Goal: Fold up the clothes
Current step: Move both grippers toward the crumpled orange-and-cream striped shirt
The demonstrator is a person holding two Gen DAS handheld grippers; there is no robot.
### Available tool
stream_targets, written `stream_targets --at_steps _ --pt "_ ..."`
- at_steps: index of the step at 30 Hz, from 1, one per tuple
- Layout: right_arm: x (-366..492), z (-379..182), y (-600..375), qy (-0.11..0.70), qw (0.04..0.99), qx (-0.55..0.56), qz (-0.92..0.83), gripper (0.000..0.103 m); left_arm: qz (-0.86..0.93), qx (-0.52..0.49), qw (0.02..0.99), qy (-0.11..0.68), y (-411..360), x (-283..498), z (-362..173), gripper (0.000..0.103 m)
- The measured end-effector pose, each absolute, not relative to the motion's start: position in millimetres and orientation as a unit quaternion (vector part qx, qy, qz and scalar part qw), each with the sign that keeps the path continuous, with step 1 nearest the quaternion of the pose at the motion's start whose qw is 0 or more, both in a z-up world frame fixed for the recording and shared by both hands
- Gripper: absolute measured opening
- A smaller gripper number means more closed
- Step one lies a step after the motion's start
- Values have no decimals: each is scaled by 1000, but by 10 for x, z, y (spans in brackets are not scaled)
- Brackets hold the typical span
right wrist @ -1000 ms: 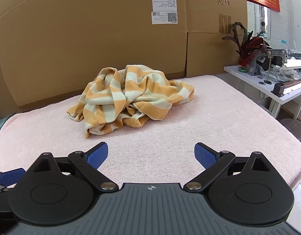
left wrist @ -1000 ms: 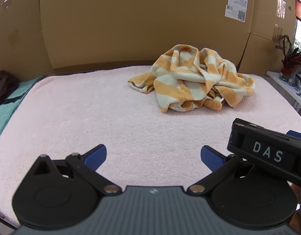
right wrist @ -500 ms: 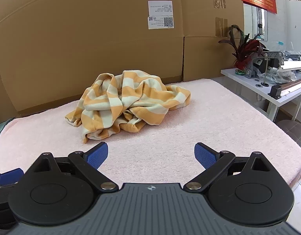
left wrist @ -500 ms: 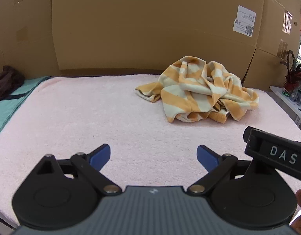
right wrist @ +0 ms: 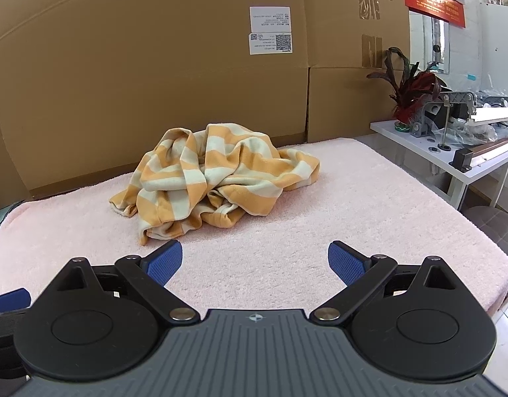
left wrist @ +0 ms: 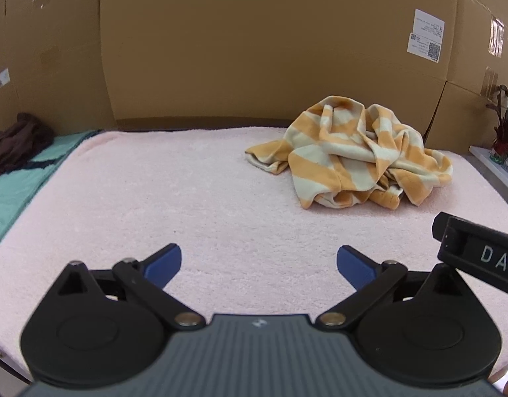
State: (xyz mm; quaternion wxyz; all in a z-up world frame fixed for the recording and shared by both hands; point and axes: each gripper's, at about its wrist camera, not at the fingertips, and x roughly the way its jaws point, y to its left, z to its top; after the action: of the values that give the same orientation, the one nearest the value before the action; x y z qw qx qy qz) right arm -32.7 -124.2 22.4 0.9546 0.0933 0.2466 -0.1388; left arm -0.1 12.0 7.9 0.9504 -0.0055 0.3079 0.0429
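Observation:
A crumpled orange-and-cream striped garment (left wrist: 353, 155) lies in a heap on the pink terry-covered table (left wrist: 188, 198), toward the back right in the left wrist view. The same striped garment (right wrist: 217, 175) sits centre-left in the right wrist view. My left gripper (left wrist: 259, 261) is open over bare pink cloth near the front edge, well short of the heap. My right gripper (right wrist: 255, 259) is open too, with its left fingertip (right wrist: 164, 259) just in front of the garment's near hem. Neither holds anything.
Tall cardboard boxes (left wrist: 254, 49) wall the back of the table. A teal cloth (left wrist: 19, 178) with a dark garment (left wrist: 16, 142) lies to the left. A white side table (right wrist: 452, 152) with a red plant (right wrist: 409, 89) and metal gear stands to the right.
Both grippers have drawn back and dropped lower toward the table. The left view has swung left, so the heap now sits further right. The garment has not moved.

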Motion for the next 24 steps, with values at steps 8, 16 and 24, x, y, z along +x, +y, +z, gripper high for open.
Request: stream_targets --at_steps 8,16,24 --pt "-325 223 -1210 245 955 88 -140 97 46 -14 950 309 185 17 58 102" --pt "-320 212 -1187 246 956 85 -139 97 47 -15 949 312 199 22 38 102" --pt "-326 212 -1191 244 956 87 -140 97 45 -15 949 311 204 11 45 102"
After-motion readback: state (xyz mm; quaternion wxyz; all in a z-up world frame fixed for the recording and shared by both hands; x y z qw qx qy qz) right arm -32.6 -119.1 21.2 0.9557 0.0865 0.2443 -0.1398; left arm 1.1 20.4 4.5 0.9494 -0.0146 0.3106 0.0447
